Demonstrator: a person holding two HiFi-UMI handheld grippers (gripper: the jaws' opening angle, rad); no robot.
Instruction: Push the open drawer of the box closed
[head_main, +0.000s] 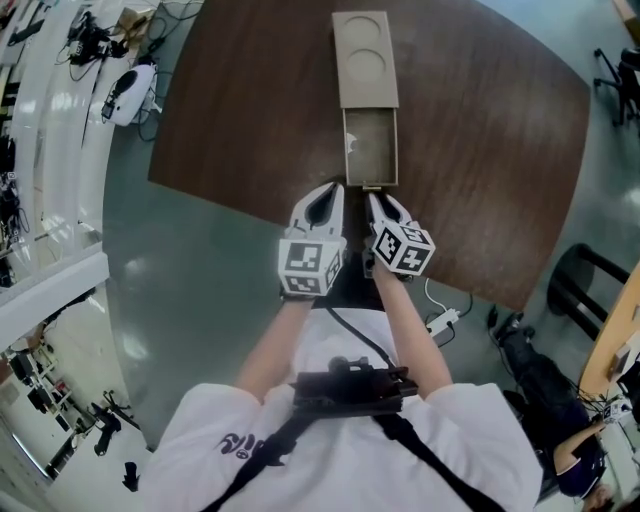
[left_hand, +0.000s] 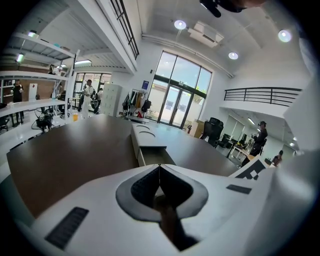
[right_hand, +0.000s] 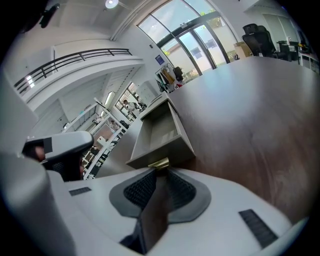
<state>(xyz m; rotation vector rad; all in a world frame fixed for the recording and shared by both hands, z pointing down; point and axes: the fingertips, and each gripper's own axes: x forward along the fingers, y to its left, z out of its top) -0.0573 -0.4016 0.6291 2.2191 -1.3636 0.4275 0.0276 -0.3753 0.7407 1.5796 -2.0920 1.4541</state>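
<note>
drawer (head_main: 371, 148) is still hanging way out of the box (head_main: 364, 60) on my side of the table (head_main: 250, 120), so no push done yet. my left gripper (head_main: 335, 190) and right gripper (head_main: 374, 197) are both clenched on nothing, the right one's tips right up at the brass handle (right_hand: 159, 163).

Bright, even light: daylight from the tall far windows (left_hand: 180, 95), plus recessed ceiling lights (left_hand: 180, 24). Gripper views bend and darken at the edges; near foreground is soft.

The left forearm (head_main: 268, 345) and the right forearm (head_main: 412, 325) reach forward, bare and close together. The left gripper (head_main: 335, 190) and the right gripper (head_main: 373, 198) lie side by side, both pointing away from the body. Each has its jaws pressed together, nothing between them.
</note>
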